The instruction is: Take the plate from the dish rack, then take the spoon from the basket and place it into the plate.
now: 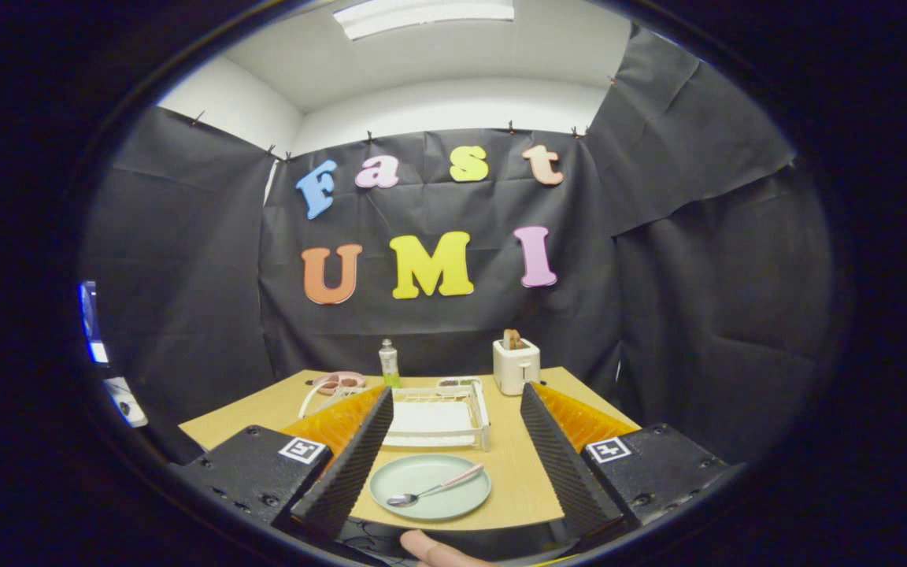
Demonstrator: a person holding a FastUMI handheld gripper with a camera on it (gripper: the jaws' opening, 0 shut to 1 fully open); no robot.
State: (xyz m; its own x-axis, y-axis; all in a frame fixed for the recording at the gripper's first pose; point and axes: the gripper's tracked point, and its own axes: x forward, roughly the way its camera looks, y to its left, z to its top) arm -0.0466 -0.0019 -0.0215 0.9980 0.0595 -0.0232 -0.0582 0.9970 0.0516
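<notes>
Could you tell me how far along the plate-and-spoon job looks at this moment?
It looks finished. The plate lies flat on the table, out of the dish rack just beyond it, and the spoon rests across the plate. Nothing is in hand: the gripper is open, its fingers spread to either side of the plate and touching nothing. No step appears left.

The hand-held gripper (pixel 453 472) has its fingers spread wide, touching nothing; between them lies the plate (pixel 430 487) with the spoon (pixel 435 486) on it. Bare surface (pixel 512 465) runs to the right of the plate toward the far toaster (pixel 516 365). Just beyond the plate the dish rack (pixel 439 416) blocks the middle; the bottle (pixel 389 363) and basket (pixel 337 383) crowd the far left.
</notes>
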